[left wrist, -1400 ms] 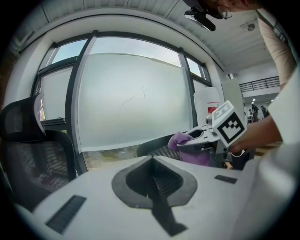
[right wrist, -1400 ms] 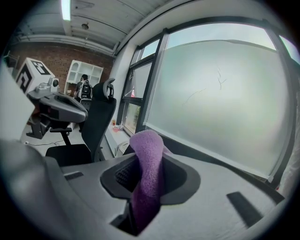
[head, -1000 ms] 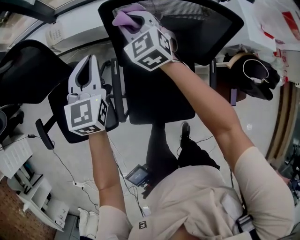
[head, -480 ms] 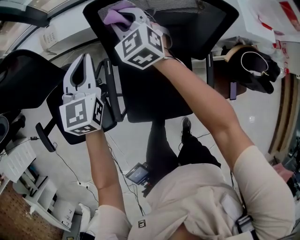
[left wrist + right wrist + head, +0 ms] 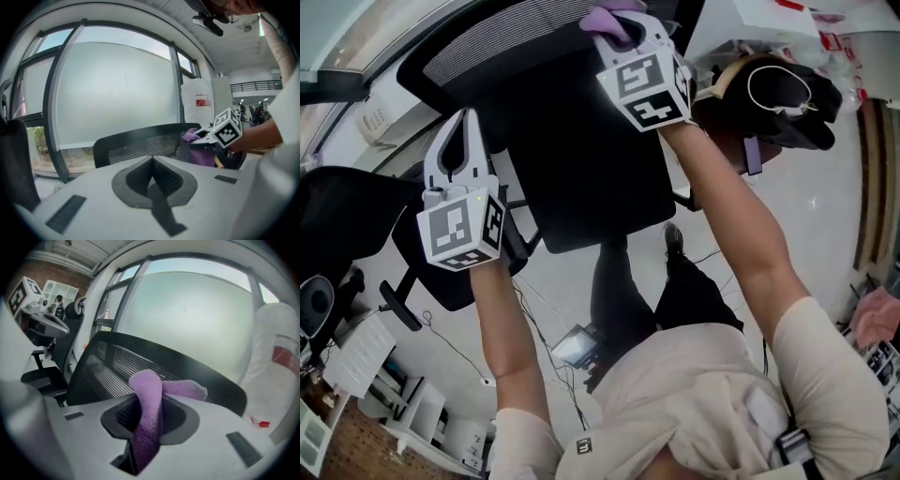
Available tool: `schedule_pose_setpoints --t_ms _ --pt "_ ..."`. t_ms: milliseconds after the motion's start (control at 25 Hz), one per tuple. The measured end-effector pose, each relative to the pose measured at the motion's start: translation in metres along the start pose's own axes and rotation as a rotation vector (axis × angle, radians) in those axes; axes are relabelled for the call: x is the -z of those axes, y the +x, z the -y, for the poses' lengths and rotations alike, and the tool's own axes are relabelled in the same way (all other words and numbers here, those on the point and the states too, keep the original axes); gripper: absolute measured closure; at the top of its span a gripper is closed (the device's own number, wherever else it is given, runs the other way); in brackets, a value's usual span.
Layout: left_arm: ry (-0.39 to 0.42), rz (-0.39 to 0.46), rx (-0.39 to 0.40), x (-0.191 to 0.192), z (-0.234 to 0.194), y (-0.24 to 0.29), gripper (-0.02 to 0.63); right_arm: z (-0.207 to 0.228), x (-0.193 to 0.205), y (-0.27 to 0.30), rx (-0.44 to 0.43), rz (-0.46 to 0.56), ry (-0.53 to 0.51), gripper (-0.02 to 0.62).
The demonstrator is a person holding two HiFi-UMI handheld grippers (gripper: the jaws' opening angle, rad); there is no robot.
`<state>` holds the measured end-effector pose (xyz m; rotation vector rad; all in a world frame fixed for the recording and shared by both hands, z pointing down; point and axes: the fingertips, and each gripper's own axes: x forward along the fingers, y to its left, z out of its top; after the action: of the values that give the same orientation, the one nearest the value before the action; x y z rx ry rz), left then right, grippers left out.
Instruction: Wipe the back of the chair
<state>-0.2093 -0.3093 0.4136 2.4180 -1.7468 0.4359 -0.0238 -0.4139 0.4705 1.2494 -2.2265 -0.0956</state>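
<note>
Clamping a purple terry cloth (image 5: 148,414) in closed jaws, the right gripper (image 5: 626,28) sits at 12 o'clock in the head view, at the top rim of the black mesh chair back (image 5: 591,169). The cloth is soft and nubby. One fold stands up in a thick loop between the jaws and a second flap trails off toward 2 o'clock in the right gripper view.

The chair back is a broad, curved panel. Its upper band is ribbed, see-through mesh under a smooth dark rim, and lower down it reads as solid matte black.

At 9 o'clock in the head view, the left gripper (image 5: 461,141) hangs just beside the backrest's edge, apart from it. Its pale grey jaws are drawn together on nothing.

Behind the chair rises a large frosted window (image 5: 117,89) with dark frames. A white plastic bag with red print (image 5: 199,101) stands at 2 o'clock in the left gripper view. Below lies a pale glossy floor (image 5: 825,216), with a second black chair (image 5: 347,216) at 9 o'clock and white shelves (image 5: 403,412) at 7 o'clock.
</note>
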Motion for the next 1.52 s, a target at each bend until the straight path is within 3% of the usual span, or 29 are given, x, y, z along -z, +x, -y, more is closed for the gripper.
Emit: schedule_pose_setpoints --t_ms 120,240,560,880,1160,1360,1520 --pt "0.009 0.002 0.036 -0.005 0.024 0.015 0.598 0.051 0.028 -0.024 0.089 -0.035 0.061 0.505" --pt "0.014 0.002 0.062 -0.009 0.044 0.029 0.598 0.076 0.042 -0.038 0.121 -0.047 0.083 0.506" --pt "0.023 0.009 0.094 -0.017 0.067 0.041 0.598 0.079 0.043 -0.042 0.104 -0.041 0.096 0.506" --pt "0.007 0.006 0.064 -0.009 0.053 0.032 0.598 0.071 0.041 -0.036 0.102 -0.042 0.097 0.505" --pt "-0.022 0.007 -0.014 0.004 0.004 0.002 0.598 0.01 0.006 -0.006 -0.004 -0.005 0.065 0.505" --pt "-0.048 -0.005 -0.098 0.023 -0.047 -0.034 0.598 -0.068 -0.04 0.027 -0.121 0.049 0.026 0.505" --pt "-0.072 -0.025 -0.174 0.043 -0.085 -0.066 0.598 -0.153 -0.077 0.055 -0.267 0.08 -0.029 0.505"
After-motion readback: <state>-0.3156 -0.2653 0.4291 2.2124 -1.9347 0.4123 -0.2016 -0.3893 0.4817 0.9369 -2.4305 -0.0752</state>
